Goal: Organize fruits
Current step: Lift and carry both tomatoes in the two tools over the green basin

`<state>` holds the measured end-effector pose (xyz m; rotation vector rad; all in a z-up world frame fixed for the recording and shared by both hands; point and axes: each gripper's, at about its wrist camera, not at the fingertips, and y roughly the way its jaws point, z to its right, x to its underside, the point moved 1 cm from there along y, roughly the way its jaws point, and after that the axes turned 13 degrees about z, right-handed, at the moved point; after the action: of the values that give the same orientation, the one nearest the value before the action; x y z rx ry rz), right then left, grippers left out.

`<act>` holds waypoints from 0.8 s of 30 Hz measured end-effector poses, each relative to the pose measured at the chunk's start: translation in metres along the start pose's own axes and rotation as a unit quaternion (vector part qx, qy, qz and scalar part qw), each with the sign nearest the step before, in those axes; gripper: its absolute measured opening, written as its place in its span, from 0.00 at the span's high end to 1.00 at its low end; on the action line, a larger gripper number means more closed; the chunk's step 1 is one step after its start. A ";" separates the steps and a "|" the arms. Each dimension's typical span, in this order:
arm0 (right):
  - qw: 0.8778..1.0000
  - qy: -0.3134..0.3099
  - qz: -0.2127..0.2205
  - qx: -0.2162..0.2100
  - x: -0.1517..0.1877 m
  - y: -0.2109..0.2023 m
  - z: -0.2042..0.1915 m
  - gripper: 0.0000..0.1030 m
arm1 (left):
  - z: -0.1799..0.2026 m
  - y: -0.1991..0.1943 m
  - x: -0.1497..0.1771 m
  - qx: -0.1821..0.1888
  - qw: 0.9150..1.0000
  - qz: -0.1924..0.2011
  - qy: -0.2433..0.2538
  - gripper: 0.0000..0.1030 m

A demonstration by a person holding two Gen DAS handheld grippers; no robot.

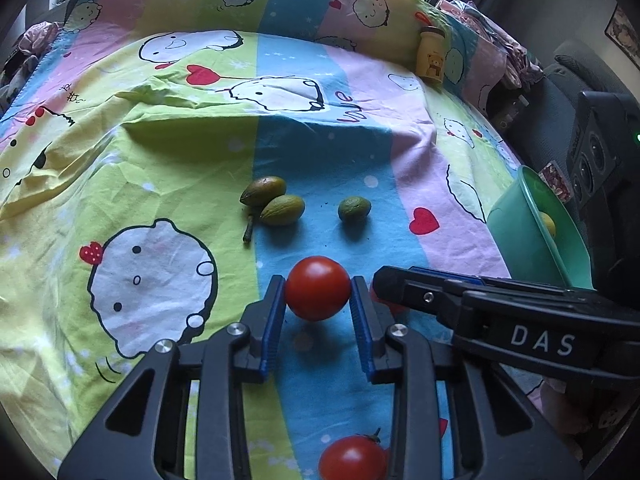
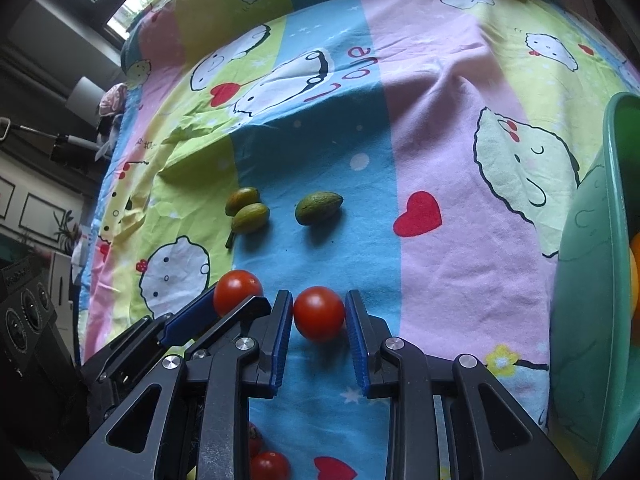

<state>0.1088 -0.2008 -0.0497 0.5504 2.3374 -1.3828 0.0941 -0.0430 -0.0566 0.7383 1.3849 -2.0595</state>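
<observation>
My left gripper [image 1: 318, 294] is shut on a red tomato [image 1: 318, 288] and holds it a little above the cartoon bedsheet. My right gripper [image 2: 319, 314] is shut on another red tomato [image 2: 319, 313], right beside the left one [image 2: 237, 292]. Three green fruits lie further ahead: a touching pair [image 1: 272, 202] and a single one [image 1: 354, 209]; they also show in the right wrist view, the pair [image 2: 248, 212] and the single one [image 2: 319, 208]. A green bowl [image 1: 532, 224] with fruit inside stands at the right; its wall also shows in the right wrist view [image 2: 588, 280].
More red tomatoes lie near the front under the grippers [image 1: 354, 458] [image 2: 269, 465]. A yellow bear jar [image 1: 430, 56] stands at the far right of the bed. The sheet [image 1: 160, 152] is wrinkled.
</observation>
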 end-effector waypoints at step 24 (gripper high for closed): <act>1.000 -0.008 0.005 0.004 0.000 -0.003 -0.003 0.74 | -0.020 -0.042 -0.010 -0.002 0.997 0.057 -0.051 0.69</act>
<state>0.1074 -0.1996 -0.0461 0.5501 2.3140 -1.3867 0.0745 -0.0091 -0.0296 0.6849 1.2612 -1.9765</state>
